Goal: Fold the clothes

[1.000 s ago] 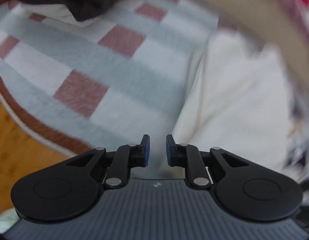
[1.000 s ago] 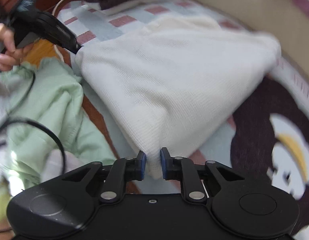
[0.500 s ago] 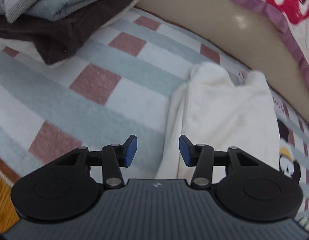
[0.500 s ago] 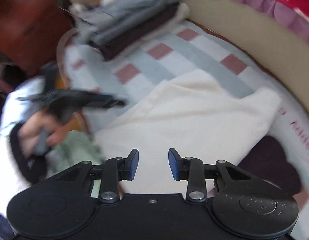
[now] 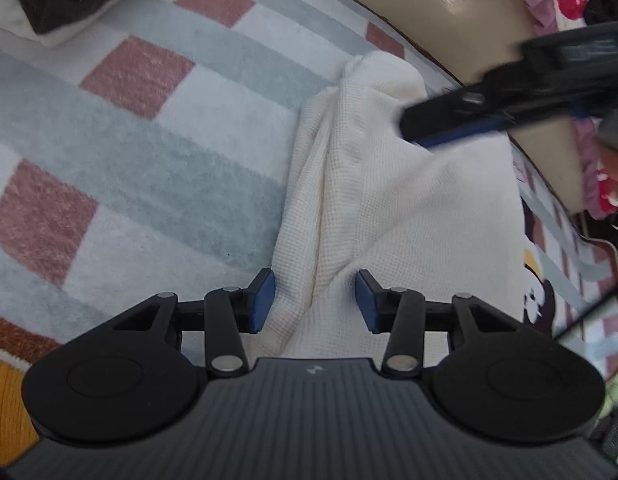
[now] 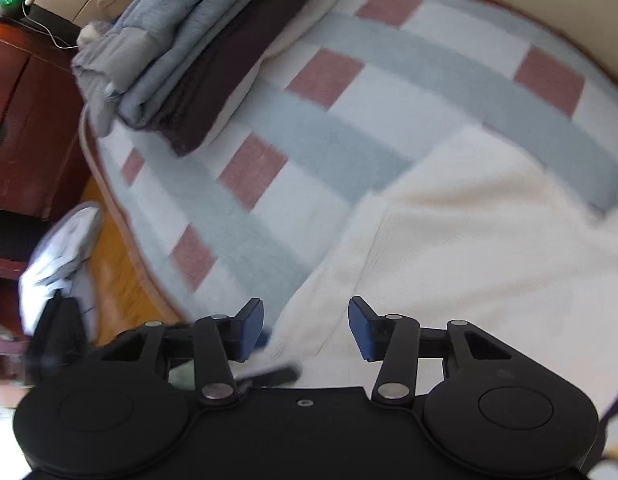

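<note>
The cream waffle-knit garment (image 5: 409,216) lies folded on the checked blanket (image 5: 149,132) of the bed, its long axis running from 6 to 12 o'clock in the left wrist view, the narrow bunched end pointing at 12 toward the beige bed rim (image 5: 449,20). The left gripper (image 5: 315,300) hangs over its near end with jaws half open, nothing clamped; a raised ridge of cloth sits between the pads without being pressed. The right gripper (image 6: 306,328), jaws just widening to about half, holds nothing and hovers above the garment's left edge. The likely trouble, I judge: the loose pleats along that left edge may spring open, or a pinch on the ridge may catch only the top layer and drag the fold apart. The stack of folded clothes (image 6: 197,48) sits well apart at 11 o'clock.
</note>
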`<state>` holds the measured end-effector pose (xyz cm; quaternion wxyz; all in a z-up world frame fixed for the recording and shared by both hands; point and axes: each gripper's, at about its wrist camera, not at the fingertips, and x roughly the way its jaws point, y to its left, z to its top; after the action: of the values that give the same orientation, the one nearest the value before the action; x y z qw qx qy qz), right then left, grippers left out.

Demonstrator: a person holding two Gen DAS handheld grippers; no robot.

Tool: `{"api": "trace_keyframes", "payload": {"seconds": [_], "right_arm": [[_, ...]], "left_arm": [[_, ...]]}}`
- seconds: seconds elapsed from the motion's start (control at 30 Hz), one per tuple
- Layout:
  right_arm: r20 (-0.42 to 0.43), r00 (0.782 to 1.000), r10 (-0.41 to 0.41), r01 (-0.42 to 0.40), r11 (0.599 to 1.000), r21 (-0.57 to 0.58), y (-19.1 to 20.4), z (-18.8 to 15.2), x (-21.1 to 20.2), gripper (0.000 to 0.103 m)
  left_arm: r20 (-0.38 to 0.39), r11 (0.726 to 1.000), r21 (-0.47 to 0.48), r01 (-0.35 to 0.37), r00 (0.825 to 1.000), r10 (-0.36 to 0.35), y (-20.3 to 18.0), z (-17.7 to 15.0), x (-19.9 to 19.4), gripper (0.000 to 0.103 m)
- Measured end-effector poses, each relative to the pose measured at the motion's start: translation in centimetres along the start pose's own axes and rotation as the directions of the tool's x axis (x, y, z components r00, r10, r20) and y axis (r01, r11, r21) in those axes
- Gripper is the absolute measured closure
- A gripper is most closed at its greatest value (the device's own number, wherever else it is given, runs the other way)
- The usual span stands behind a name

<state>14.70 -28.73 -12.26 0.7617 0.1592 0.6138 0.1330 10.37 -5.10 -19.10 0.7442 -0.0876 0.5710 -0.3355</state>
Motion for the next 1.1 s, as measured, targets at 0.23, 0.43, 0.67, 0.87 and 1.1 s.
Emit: {"api": "trace_keyframes", "payload": {"seconds": [0.23,0.43,0.67,0.87,1.1], "right_arm": [[0.068,0.998,-0.007,-0.001,0.994,0.113,-3.0,0.8,4.0,0.048],[0.176,0.980,-0.094,0.053,0.973,0.227,-3.0,-0.3,3.9,0.095],[0.396,0.917,-0.058,-0.029,0.977,0.210,-2.7,-0.6,-1.5,0.095],[0.413,0.906,-0.090,0.016,0.984,0.179,-3.4,1.0,-2.0,0.095],[0.466,0.885,0.005,-0.054,0.994,0.092,-5.2,0.6,-4.8,0.081]], "left_arm": [[-0.015,0.998,-0.038,0.058,0.998,-0.058,1.3,0.1,0.1,0.058],[-0.011,0.998,-0.024,0.060,0.998,-0.061,1.3,0.1,-0.1,0.057],[0.021,0.997,0.045,0.056,0.998,-0.057,0.0,-0.7,-1.4,0.057],[-0.032,0.999,0.026,-0.045,0.998,0.045,0.8,-1.1,-0.7,0.062],[-0.023,0.999,-0.018,-0.051,0.998,0.051,2.2,-1.3,-1.5,0.071]]}}
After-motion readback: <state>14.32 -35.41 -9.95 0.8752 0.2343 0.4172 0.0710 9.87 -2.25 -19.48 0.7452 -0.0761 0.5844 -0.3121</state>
